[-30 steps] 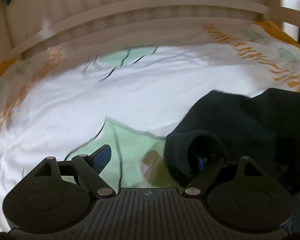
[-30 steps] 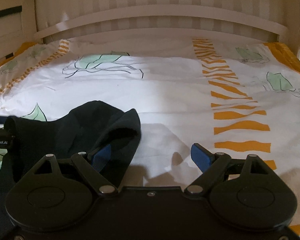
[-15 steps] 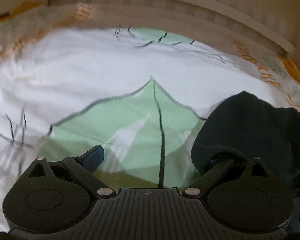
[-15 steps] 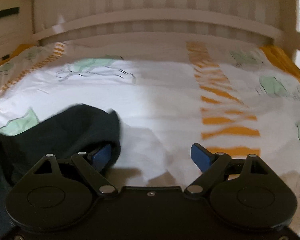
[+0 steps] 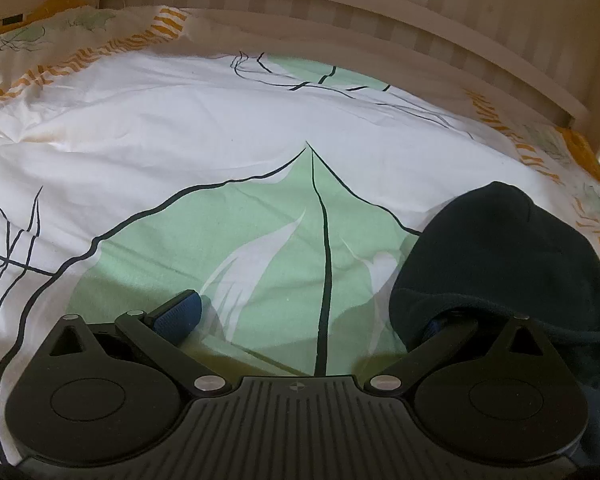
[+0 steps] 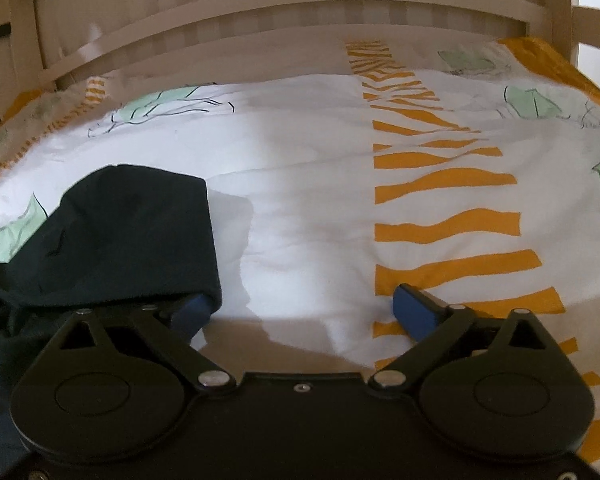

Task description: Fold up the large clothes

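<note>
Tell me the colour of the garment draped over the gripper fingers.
Very dark, near black, plain; the garment shows best in the right wrist view.

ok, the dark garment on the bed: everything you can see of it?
The dark garment is navy-black, soft, matte, fleece-like fabric, bunched rather than flat, lying on the leaf-print bedsheet. One rounded fold drapes over the left gripper's right finger; another flap covers the right gripper's left finger. Neither gripper's jaws pinch it; both are opening.

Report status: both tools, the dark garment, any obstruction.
Left tool and right tool opening, nothing gripped. Dark garment draped over each tool's inner finger, bunched on the bedsheet. Nothing else in the way.
</note>
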A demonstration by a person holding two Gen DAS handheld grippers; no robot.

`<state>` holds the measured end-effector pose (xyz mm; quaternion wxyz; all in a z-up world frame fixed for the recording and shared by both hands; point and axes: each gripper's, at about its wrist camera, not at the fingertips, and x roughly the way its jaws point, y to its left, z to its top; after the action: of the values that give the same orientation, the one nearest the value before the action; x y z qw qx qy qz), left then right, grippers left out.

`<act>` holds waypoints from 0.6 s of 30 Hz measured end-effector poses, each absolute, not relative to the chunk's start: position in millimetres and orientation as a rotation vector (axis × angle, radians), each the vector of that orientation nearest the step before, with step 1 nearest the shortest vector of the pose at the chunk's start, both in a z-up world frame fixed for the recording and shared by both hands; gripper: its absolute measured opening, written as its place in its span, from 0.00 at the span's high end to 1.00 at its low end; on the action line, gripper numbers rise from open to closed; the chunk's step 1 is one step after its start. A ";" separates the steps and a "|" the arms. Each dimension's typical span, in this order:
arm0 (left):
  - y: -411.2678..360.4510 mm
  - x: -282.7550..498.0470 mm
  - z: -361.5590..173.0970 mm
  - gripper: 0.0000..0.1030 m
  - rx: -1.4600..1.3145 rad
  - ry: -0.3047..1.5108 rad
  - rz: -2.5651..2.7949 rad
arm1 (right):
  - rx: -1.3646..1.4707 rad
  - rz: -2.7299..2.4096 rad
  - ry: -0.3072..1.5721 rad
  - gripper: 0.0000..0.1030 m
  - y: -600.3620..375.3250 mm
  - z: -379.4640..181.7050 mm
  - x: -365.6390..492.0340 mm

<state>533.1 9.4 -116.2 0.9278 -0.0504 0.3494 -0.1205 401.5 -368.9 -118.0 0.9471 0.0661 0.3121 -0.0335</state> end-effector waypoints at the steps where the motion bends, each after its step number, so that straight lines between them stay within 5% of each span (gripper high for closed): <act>1: 9.0 533.7 -116.6 0.00 -0.101 0.716 -0.246 | 0.127 -0.072 0.634 0.05 -367.8 -118.1 401.3; 18: 4.4 535.8 -119.0 0.00 -0.071 0.718 -0.230 | 0.104 -0.086 0.625 0.05 -365.0 -120.6 401.2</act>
<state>535.8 4.4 -119.0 0.9291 -0.0347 0.3506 -0.1122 401.2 -365.0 -120.6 0.9494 0.0510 0.3071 -0.0424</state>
